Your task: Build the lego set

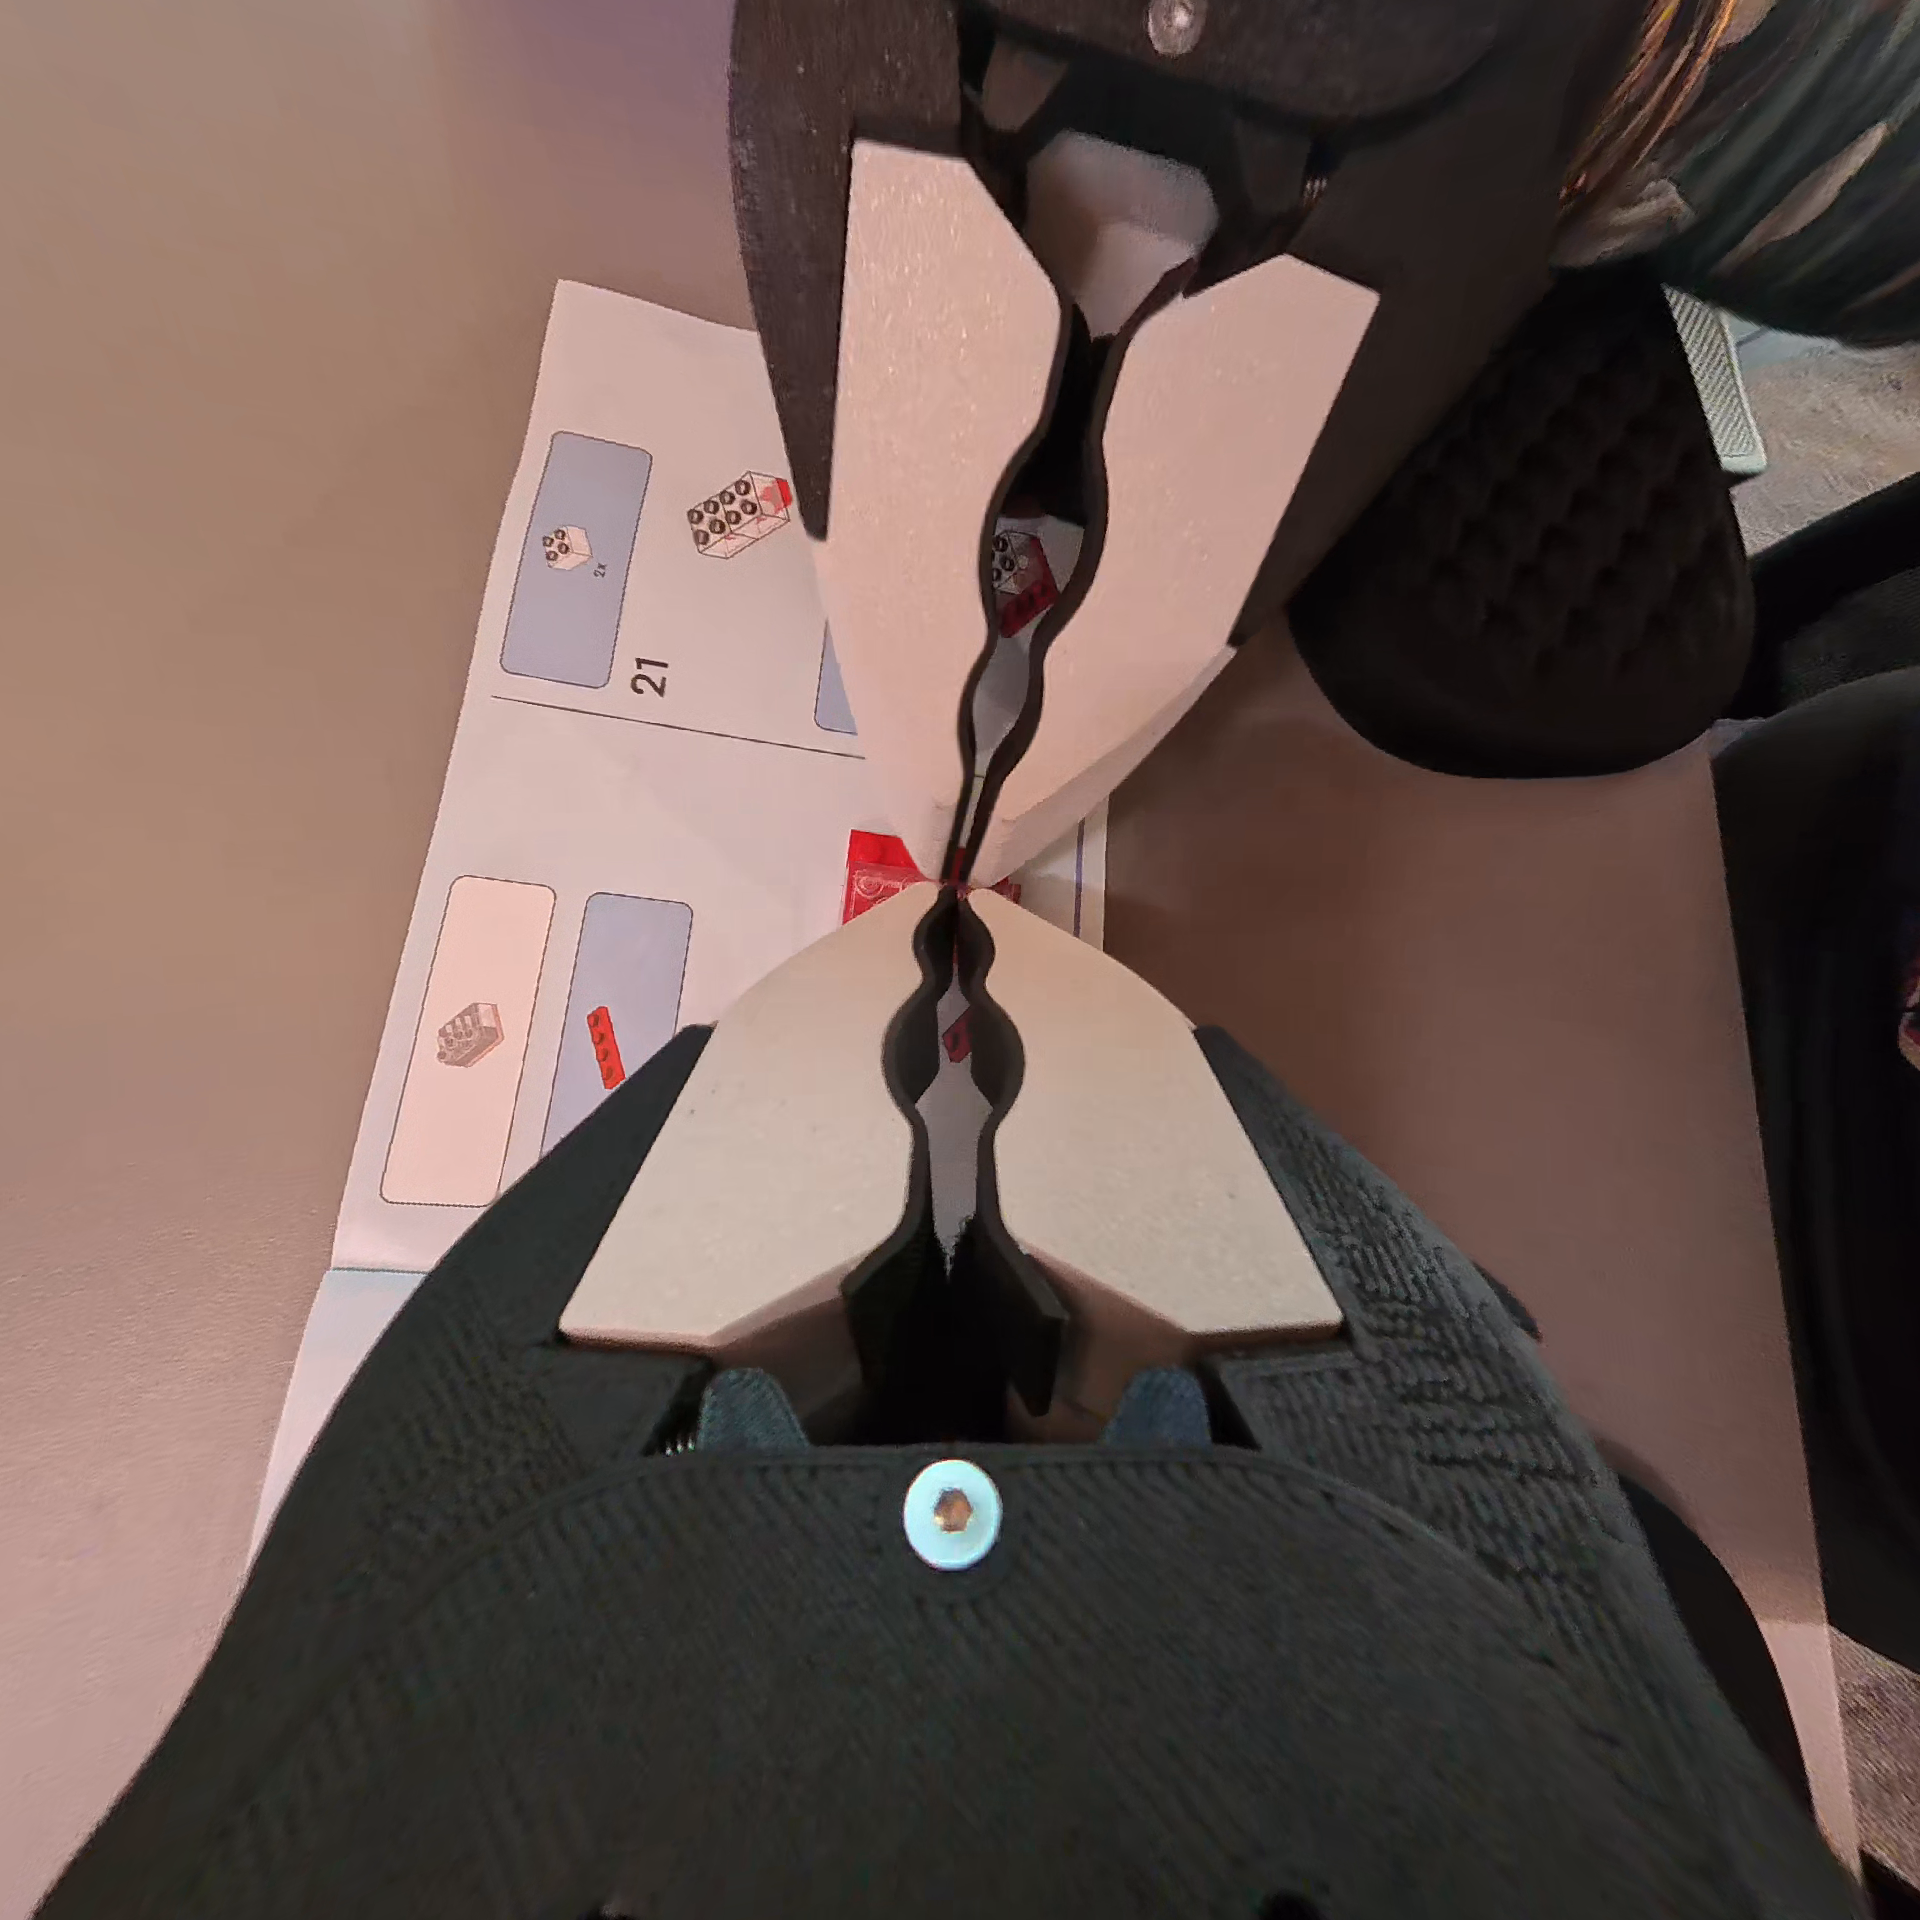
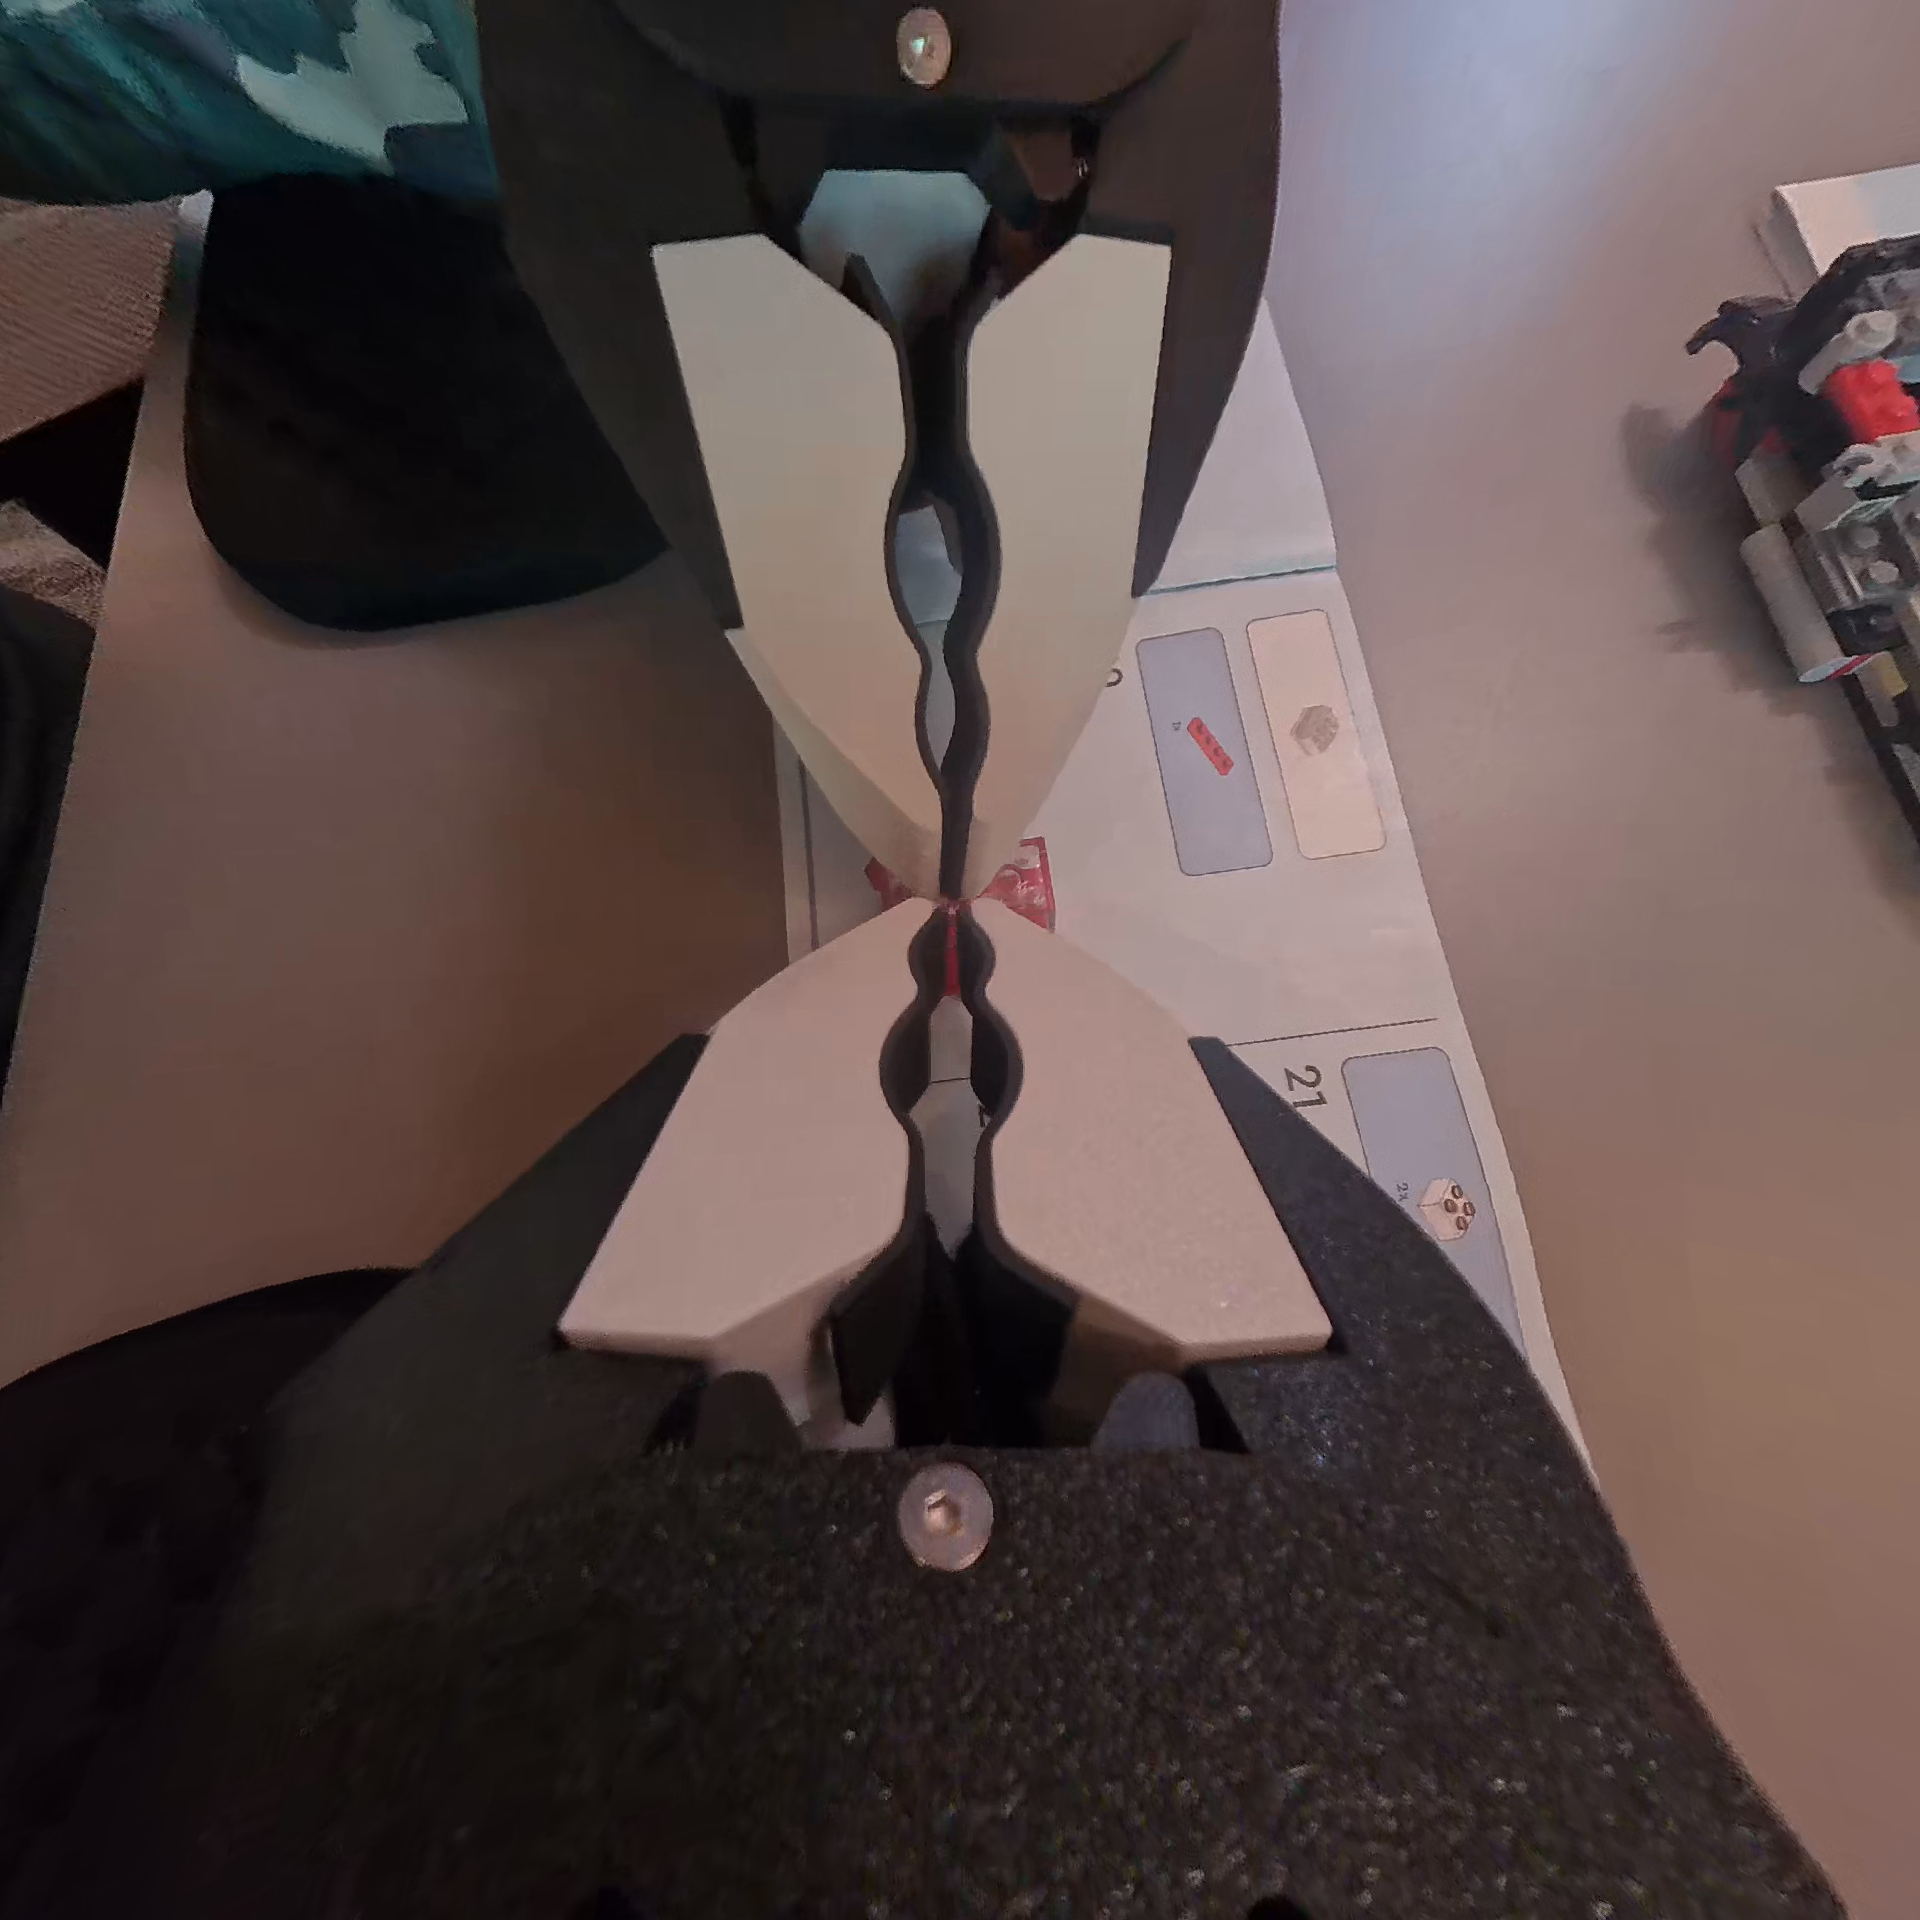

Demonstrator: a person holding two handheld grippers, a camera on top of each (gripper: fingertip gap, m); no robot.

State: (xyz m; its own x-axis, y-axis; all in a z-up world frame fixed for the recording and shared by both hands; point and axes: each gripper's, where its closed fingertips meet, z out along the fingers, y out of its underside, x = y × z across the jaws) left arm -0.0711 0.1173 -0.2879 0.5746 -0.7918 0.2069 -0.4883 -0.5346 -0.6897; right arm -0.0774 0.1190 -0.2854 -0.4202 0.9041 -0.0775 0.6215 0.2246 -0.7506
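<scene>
Left hand-held gripper [image 1: 956, 902]: black printed body with pale wedge-shaped fingers and wavy black pads; fingers drawn together at the tips, pinching a small red piece from one side.
Right hand-held gripper [image 2: 951, 902]: same build; fingers likewise closed at the tips on the same red piece, facing the left one tip to tip.
Opposite views: right hand-held gripper shows at the top of the left wrist view [image 1: 961, 868]; left hand-held gripper shows at the top of the right wrist view [image 2: 948, 883].
Small translucent red lego piece [image 1: 871, 883]: held between the two sets of tips, over the booklet; mostly hidden by the fingers, so its exact shape is hard to tell, possibly a flat plate. Also seen from the right wrist view [image 2: 1023, 883].
White paper instruction booklet [image 1: 582, 790]: lies open and flat on the surface beneath both hand-held grippers, showing pale blue and cream parts boxes and brick drawings; also in the right wrist view [image 2: 1340, 935].
Smooth beige surface [image 1: 208, 520]: carries the booklet and the model.
Partly built lego model in black, grey and red [image 2: 1839, 468]: rests on the surface at the right edge of the right wrist view, well apart from the booklet.
Black mesh office chair [image 1: 1558, 561]: beyond the surface edge.
</scene>
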